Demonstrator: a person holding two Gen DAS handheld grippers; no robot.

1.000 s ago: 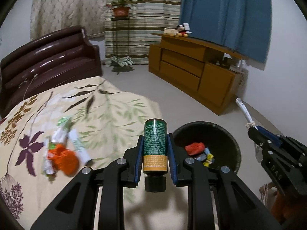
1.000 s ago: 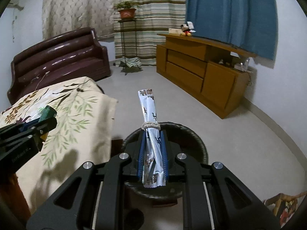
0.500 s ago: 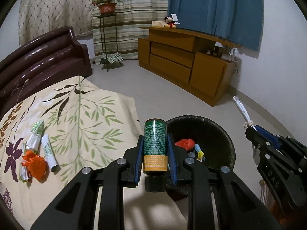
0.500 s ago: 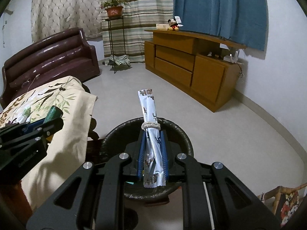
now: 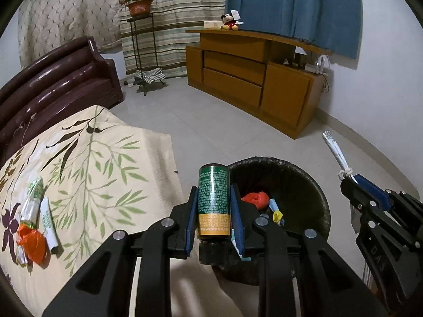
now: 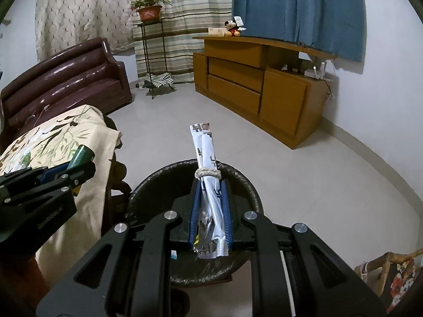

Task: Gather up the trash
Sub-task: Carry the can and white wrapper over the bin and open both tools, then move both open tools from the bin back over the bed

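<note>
Both hands are loaded and poised at the bin, so the step in hand appears to be the drop. The left gripper point(image 5: 213, 211) pinches a green and gold bottle point(image 5: 213, 200) between its blue pads, cap end toward the camera, the body standing forward along the fingers. Just ahead of it and to its right sits the black-lined trash bin point(image 5: 312, 185), already holding a red crumpled wrapper point(image 5: 254, 199) and a few small bright scraps. The right gripper point(image 6: 210, 211) is clamped on a long white printed wrapper point(image 6: 208, 185) tied round with string, and the bin's rim point(image 6: 164, 177) curves directly beneath and in front of its fingers.

The right hand seems placed well enough to release; opening its fingers should let the wrapper fall inside. The left hand looks to be at the bin's near-left edge, so it likely needs a short move forward and right before letting go.

More trash point(image 5: 31, 227) lies well to the left of the left gripper on the leaf-patterned cloth point(image 5: 105, 158): an orange crumple and green-and-white wrappers.
</note>
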